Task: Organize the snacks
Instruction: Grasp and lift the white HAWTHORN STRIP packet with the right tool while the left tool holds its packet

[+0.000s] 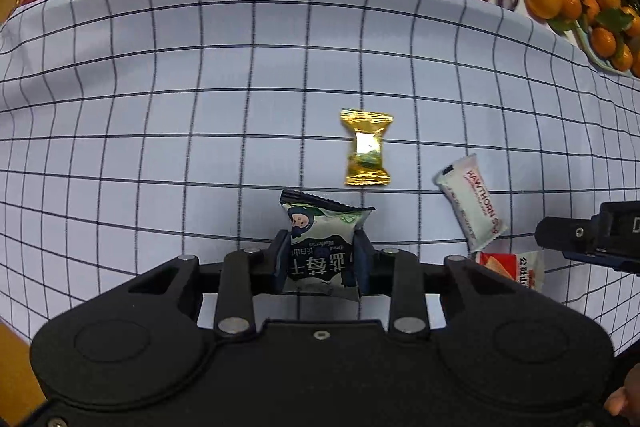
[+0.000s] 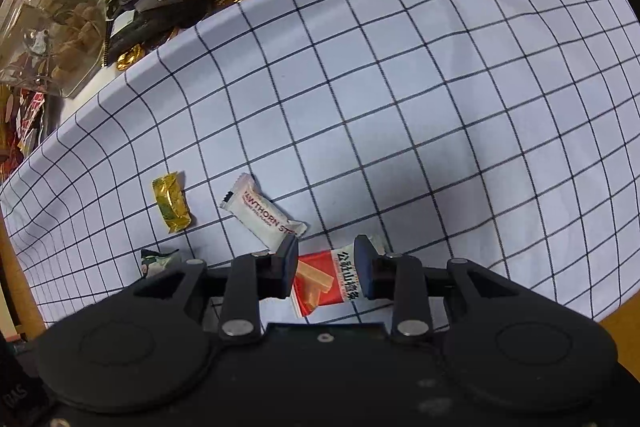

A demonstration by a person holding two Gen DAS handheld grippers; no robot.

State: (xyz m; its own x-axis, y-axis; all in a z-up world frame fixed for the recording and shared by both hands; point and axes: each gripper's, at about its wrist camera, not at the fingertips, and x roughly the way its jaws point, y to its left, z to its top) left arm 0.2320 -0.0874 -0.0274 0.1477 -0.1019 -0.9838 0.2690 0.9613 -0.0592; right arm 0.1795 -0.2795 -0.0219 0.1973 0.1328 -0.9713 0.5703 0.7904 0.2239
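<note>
Two grips in play: my left gripper [image 1: 322, 263] has its jaws pinching the blueberry pack [image 1: 320, 247] just over the checked cloth [image 1: 160, 107], right gripper [image 2: 327, 269] jaws spread around the red-and-white pack [image 2: 324, 281] lying flat, so I'd centre, close gently, then lift straight, clear of the hawthorn stick [image 2: 262, 213].

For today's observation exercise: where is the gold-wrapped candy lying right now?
The gold-wrapped candy lies loose on the checked cloth, just beyond the blueberry packet in the left gripper, with the white hawthorn stick packet to its right.
</note>
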